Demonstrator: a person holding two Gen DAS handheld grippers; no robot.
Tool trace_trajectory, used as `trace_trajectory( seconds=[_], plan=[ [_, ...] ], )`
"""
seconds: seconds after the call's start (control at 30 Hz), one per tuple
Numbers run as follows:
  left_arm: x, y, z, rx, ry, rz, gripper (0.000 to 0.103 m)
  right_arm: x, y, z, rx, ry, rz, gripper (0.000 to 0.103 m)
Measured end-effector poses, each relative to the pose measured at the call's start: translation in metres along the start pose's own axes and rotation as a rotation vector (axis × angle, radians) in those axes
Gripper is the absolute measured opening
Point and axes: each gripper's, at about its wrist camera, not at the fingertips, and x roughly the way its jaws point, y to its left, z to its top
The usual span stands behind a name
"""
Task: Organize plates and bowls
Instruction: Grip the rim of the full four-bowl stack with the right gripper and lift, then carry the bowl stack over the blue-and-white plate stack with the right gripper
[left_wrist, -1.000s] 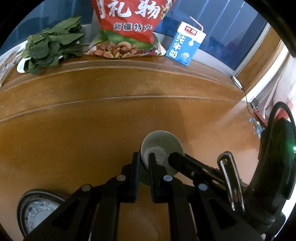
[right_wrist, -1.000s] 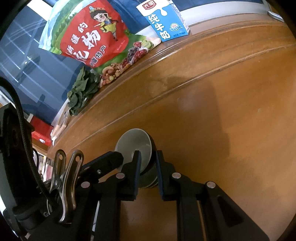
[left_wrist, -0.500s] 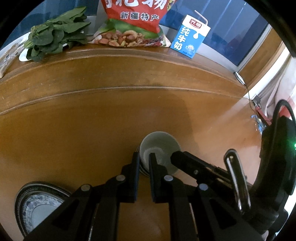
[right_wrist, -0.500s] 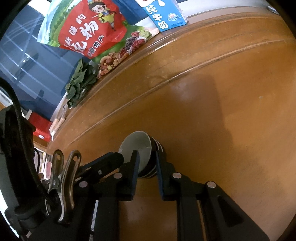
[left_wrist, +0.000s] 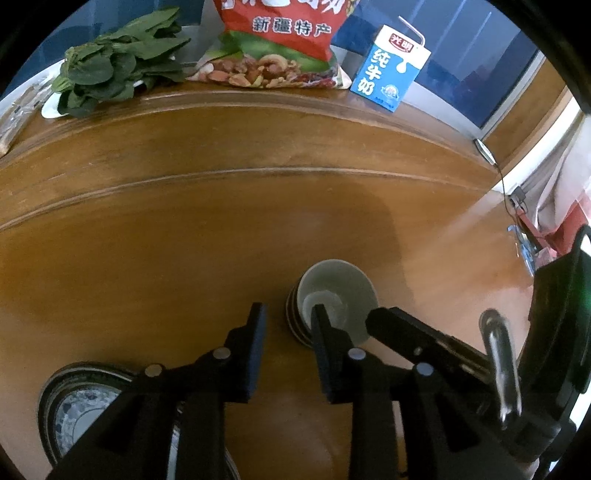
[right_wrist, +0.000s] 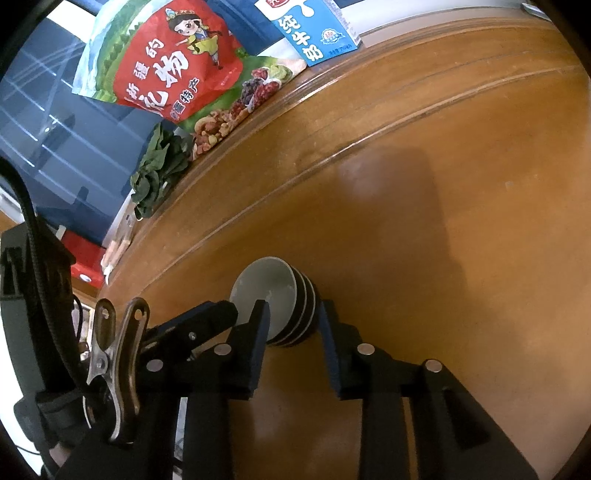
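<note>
A stack of nested bowls (left_wrist: 338, 291), pale inside and dark-striped outside, stands on the wooden table (left_wrist: 184, 240). My left gripper (left_wrist: 289, 319) straddles the near-left rim, one finger inside the top bowl and the other outside. Its jaws are opening and the pads no longer press the wall. My right gripper (right_wrist: 293, 314) straddles the opposite side of the bowl stack (right_wrist: 275, 291). Its jaws are opening too, with the wall loose between them. A stack of patterned plates (left_wrist: 74, 402) lies at the lower left, partly hidden by the left gripper.
Along the table's raised back edge sit a bunch of spinach (left_wrist: 118, 70), a red snack bag (left_wrist: 280, 44) and a blue milk carton (left_wrist: 391, 70). A cable (left_wrist: 498, 173) runs off the right side. Bare wood spreads beyond the bowls.
Both grippers were shut on the bowl stack's rim from opposite sides. Their jaws have now spread apart and let go of it. The bowls rest on the table.
</note>
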Motion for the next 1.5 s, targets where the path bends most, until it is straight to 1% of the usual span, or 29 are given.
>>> trace_trajectory(
  seconds=[0.17, 0.53, 0.73, 0.97, 1.07, 1.2, 1.27, 1.33, 1.5],
  plan=[
    [0.006, 0.000, 0.003, 0.005, 0.027, -0.015, 0.027, 0.006, 0.001, -0.003, 0.002, 0.015, 0.009, 0.030],
    [0.018, 0.005, 0.008, 0.021, 0.053, -0.045, 0.028, 0.016, -0.005, 0.000, 0.038, 0.022, 0.001, 0.031],
    [0.023, 0.010, 0.012, 0.020, 0.070, -0.065, 0.028, 0.025, -0.013, 0.000, 0.112, 0.045, 0.043, 0.032],
    [0.030, 0.015, 0.014, 0.028, 0.094, -0.083, 0.028, 0.032, -0.017, -0.001, 0.140, 0.050, 0.053, 0.032],
    [0.033, 0.018, 0.015, 0.019, 0.098, -0.106, 0.028, 0.036, -0.020, -0.002, 0.161, 0.053, 0.067, 0.032],
    [0.034, 0.020, 0.015, 0.023, 0.099, -0.128, 0.026, 0.036, -0.022, -0.003, 0.170, 0.046, 0.071, 0.032],
    [0.034, 0.021, 0.015, 0.025, 0.100, -0.141, 0.022, 0.036, -0.023, -0.002, 0.176, 0.047, 0.074, 0.032],
    [0.034, 0.021, 0.016, 0.028, 0.103, -0.165, 0.015, 0.037, -0.024, -0.002, 0.180, 0.050, 0.077, 0.032],
    [0.034, 0.020, 0.017, 0.030, 0.102, -0.174, 0.015, 0.038, -0.026, -0.001, 0.177, 0.057, 0.079, 0.033]
  ],
)
